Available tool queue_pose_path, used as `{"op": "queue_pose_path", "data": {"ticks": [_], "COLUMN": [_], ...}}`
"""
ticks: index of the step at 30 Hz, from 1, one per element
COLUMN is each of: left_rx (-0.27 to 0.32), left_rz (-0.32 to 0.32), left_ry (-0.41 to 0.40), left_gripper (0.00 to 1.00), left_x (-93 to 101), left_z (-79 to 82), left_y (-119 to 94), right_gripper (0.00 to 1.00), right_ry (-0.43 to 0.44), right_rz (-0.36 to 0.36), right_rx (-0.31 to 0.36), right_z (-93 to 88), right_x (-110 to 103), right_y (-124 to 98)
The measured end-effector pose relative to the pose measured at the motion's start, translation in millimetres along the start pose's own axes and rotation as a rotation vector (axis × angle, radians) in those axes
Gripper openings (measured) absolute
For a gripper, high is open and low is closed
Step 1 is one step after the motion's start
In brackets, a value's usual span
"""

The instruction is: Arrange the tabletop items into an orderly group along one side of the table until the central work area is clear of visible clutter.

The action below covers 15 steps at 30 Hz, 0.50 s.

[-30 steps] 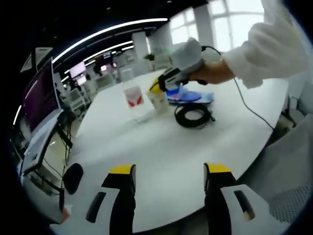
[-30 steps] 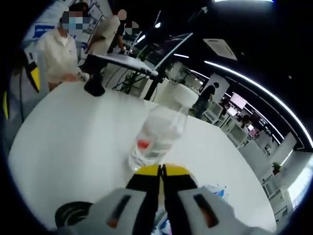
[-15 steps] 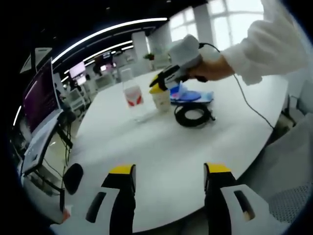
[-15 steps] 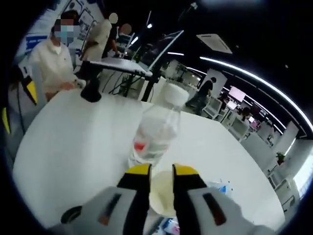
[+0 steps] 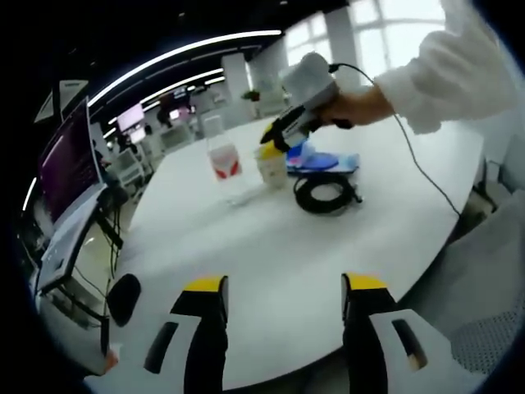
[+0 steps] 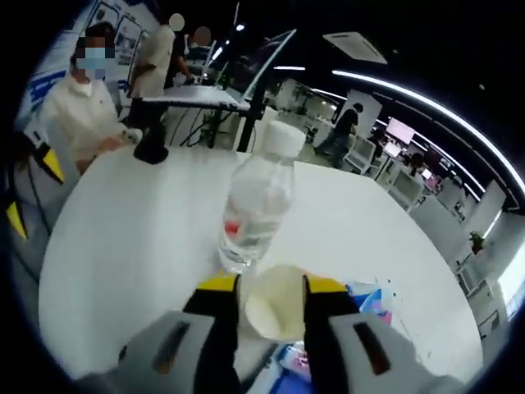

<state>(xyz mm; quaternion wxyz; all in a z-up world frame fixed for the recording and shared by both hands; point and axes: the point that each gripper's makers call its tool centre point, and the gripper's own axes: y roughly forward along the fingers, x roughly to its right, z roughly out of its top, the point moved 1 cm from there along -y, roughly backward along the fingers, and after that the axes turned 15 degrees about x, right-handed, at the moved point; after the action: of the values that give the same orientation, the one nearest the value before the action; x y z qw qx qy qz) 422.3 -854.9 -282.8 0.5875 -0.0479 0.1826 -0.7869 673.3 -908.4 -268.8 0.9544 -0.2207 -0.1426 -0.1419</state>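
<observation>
Left gripper [image 5: 283, 300]: my own jaws rise at the bottom of the left gripper view, spread wide with bare white table [image 5: 271, 246] between them, holding nothing.
Right gripper [image 6: 271, 289]: in the right gripper view its yellow-tipped jaws stand parted at bottom centre, one on each side of a cream paper cup [image 6: 275, 302]; I cannot tell whether they press it.
Cup from afar: in the left gripper view the cup sits at centre, upper half, with the right gripper's tips at its rim and a hand [image 5: 357, 107] in a white sleeve behind.
Bottle [image 6: 256, 205]: clear, white-capped, red-labelled, upright just beyond the cup; in the left gripper view it stands just left of the cup.
Cable [image 5: 326, 194]: a black coil lies right of the cup in the left gripper view.
Blue packet [image 5: 316, 160]: flat behind the coil, touching or just beside the cup; the right gripper view catches its corner at lower right.
Far edge: the right gripper view shows a seated person [image 6: 78, 107] at upper left beside a black object [image 6: 151, 141].
</observation>
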Motion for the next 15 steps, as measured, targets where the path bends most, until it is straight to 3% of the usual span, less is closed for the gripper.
{"op": "queue_pose_path", "data": {"ticks": [2,5,8,12,15], "left_rx": [0.000,0.001,0.000,-0.005,-0.003], "left_rz": [0.000,0.001,0.001,0.000,0.002], "left_ry": [0.001,0.000,0.002,0.004,0.005], "left_gripper": [0.52,0.51,0.51,0.50,0.50], "left_x": [0.1,-0.1,-0.2,0.1,-0.3], "left_z": [-0.2,-0.2,-0.5,-1.3,-0.9], "left_y": [0.2,0.4,0.7,0.9,0.9], "right_gripper": [0.26,0.31,0.28,0.28,0.22], "right_ry": [0.008,0.137,0.124,0.153,0.094], "right_rz": [0.034,0.118,0.187,0.254,0.268], "right_rx": [-0.018,-0.088,-0.152,-0.265,-0.287], "right_z": [3.1,3.2,-0.8,-19.8,-26.2], "right_x": [0.5,-4.3,-5.8,-12.4,-11.7], "right_y": [-1.3,-4.0,-5.0,-3.2,1.0]}}
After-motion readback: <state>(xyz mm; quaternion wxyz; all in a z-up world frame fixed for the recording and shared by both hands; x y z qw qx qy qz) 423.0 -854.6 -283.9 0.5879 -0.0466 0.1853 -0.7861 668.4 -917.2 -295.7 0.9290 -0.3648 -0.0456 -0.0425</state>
